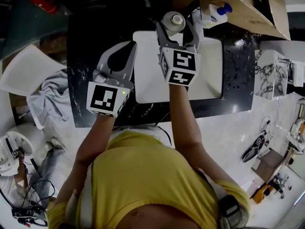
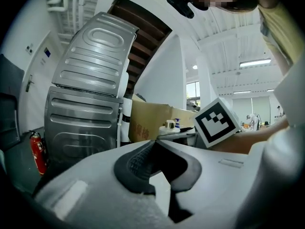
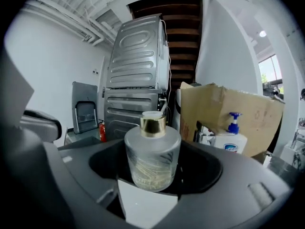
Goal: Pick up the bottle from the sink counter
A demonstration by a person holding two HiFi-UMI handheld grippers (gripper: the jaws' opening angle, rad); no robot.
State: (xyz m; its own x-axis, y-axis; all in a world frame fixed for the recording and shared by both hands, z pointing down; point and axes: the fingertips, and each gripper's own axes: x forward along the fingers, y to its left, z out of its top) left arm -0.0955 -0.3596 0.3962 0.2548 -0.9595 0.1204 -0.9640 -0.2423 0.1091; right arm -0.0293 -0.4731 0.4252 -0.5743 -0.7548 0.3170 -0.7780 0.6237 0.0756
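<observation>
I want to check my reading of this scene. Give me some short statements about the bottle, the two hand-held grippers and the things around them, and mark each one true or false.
1. The bottle stands between the jaws of the right hand-held gripper. True.
2. The bottle has a blue pump top. False: it has a gold cap; the blue pump is on the soap dispenser by the cardboard box.
3. The left hand-held gripper has its jaws wide apart. False: they are together, with nothing between them.
4. A red fire extinguisher is in view. True.
</observation>
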